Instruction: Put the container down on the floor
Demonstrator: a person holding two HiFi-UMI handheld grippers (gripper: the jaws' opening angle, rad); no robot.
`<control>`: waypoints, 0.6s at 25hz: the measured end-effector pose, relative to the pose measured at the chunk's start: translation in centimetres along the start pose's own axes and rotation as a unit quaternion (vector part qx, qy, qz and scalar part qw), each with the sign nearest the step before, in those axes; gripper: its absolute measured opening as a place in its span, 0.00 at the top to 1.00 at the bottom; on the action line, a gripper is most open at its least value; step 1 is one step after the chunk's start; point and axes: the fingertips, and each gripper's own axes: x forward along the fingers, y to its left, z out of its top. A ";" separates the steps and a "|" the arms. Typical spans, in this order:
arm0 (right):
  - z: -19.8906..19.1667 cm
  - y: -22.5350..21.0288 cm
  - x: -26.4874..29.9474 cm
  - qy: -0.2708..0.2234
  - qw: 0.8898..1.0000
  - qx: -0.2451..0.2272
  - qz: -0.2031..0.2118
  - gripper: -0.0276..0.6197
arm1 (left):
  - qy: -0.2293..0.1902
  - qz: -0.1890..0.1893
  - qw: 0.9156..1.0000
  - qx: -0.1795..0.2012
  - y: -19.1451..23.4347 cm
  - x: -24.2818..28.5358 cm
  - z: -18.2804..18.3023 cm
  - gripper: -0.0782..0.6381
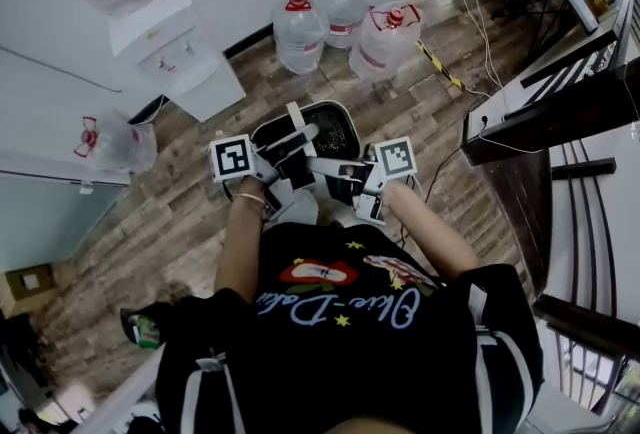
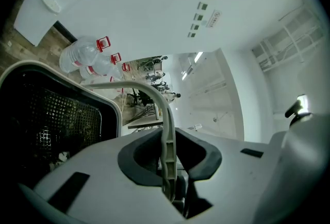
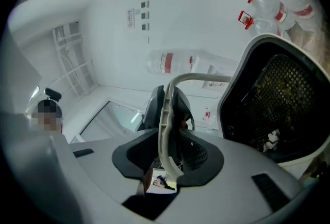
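The container (image 1: 332, 128) is a black mesh bin with a white rim, and I hold it over the wooden floor just in front of my body. Its thin pale handle (image 2: 167, 135) runs between the jaws of my left gripper (image 2: 170, 166), which is shut on it. The bin's dark mesh inside (image 2: 51, 120) fills the left gripper view's left side. My right gripper (image 3: 167, 140) is shut on the other pale handle (image 3: 166, 109), with the bin (image 3: 278, 99) to its right. In the head view the left gripper (image 1: 288, 150) and right gripper (image 1: 338, 168) meet over the bin's near side.
Several large water bottles (image 1: 345, 22) stand on the floor beyond the bin. A white water dispenser (image 1: 170, 42) stands at the back left against the wall. A dark desk (image 1: 560, 107) and cables (image 1: 450, 72) lie to the right, with a railing at the far right.
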 end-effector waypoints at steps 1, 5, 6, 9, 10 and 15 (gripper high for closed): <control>0.6 -0.2 0.2 0.000 1.000 -0.001 -0.002 0.79 | 0.000 -0.001 1.000 0.000 0.0 0.2 0.6 0.81; 3.0 -0.5 1.4 -0.001 1.000 -0.002 -0.003 0.79 | 0.000 -0.003 1.000 0.001 0.3 0.6 3.3 0.81; 3.6 -0.7 1.6 -0.002 1.000 0.000 -0.005 0.79 | 0.001 -0.001 1.000 0.004 0.3 0.7 4.0 0.81; 5.3 -1.2 2.5 -0.003 1.000 0.002 -0.006 0.79 | 0.005 -0.002 1.000 0.008 0.4 1.1 5.9 0.81; 5.8 -1.4 2.8 -0.003 1.000 0.001 -0.007 0.79 | 0.005 -0.003 1.000 0.007 0.5 1.2 6.5 0.81; 8.3 -2.1 4.4 -0.006 1.000 -0.001 -0.010 0.80 | 0.008 -0.003 1.000 0.002 1.0 1.5 9.5 0.81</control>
